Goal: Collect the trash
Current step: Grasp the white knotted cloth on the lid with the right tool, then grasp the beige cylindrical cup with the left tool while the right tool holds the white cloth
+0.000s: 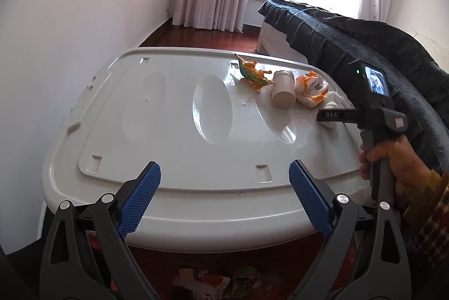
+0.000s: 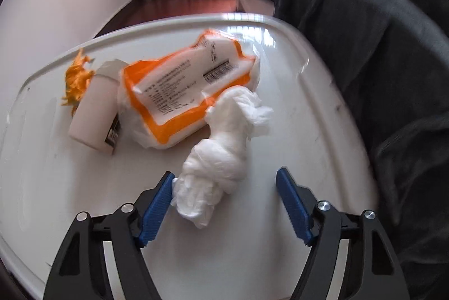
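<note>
1 white lid (image 1: 174, 159) | 1 toy dinosaur (image 1: 254, 74) | 1 white jar (image 1: 283, 93) | 1 orange-white tissue pack (image 2: 185, 92) | 1 crumpled white tissue (image 2: 221, 156)

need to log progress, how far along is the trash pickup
Done: some wrappers already lie below the white lid. In hand: nothing yet; the right gripper, fingers apart, straddles the crumpled tissue. Left: that tissue, perhaps the orange pack. The left gripper is open.

A white plastic lid (image 1: 174, 148) with shallow oval hollows serves as the surface. At its far right lie an orange toy dinosaur (image 1: 256, 75), a white jar (image 1: 283, 93) on its side, an orange-and-white tissue pack (image 1: 311, 89), and nearest, a crumpled white tissue (image 2: 221, 156) touching the pack.
</note>
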Motion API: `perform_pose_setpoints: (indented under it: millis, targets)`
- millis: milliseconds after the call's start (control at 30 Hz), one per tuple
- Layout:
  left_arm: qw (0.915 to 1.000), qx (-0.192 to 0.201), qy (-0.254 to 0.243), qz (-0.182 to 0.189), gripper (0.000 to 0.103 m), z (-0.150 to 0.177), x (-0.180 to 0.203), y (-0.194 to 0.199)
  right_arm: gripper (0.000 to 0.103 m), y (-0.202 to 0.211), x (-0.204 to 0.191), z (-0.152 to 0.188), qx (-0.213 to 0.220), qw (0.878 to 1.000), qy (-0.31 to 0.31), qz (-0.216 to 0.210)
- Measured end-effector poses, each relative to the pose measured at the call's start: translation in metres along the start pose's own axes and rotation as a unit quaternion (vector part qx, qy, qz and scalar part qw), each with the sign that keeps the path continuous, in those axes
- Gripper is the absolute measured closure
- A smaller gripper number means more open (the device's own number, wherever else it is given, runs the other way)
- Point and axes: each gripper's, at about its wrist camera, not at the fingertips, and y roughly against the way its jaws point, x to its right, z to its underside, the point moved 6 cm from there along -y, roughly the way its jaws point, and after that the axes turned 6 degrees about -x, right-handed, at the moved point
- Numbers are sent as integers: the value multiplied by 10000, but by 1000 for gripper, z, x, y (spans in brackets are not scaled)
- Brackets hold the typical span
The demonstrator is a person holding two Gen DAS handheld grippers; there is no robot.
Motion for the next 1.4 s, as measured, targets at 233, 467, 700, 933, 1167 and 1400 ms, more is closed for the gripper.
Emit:
perform_pose_setpoints:
  millis: [233, 467, 700, 933, 1167, 1400]
  targets:
    - [9999, -46, -94, 11, 13, 2, 5, -2, 65, 2, 2, 0, 141, 9994, 289, -144]
    - [9999, -73, -57, 59, 13, -6, 11, -7, 69, 27, 16, 3, 333, 9972, 99, -657]
    - [9988, -148, -133, 436, 13, -40, 45, -37, 69, 95, 11, 5, 777, 9929, 401, -810]
    - [9947, -207, -764, 653, 13, -95, 101, -119, 68, 155, 22, 11, 1241, 9868, 449, -935]
    - [9927, -624, -958, 370, 28, -109, 111, -186, 68, 152, 21, 6, 1319, 9845, 581, -998]
    - [9884, -867, -1231, 206, 51, -111, 118, -214, 68, 152, 20, 9, 1254, 9848, 594, -1049]
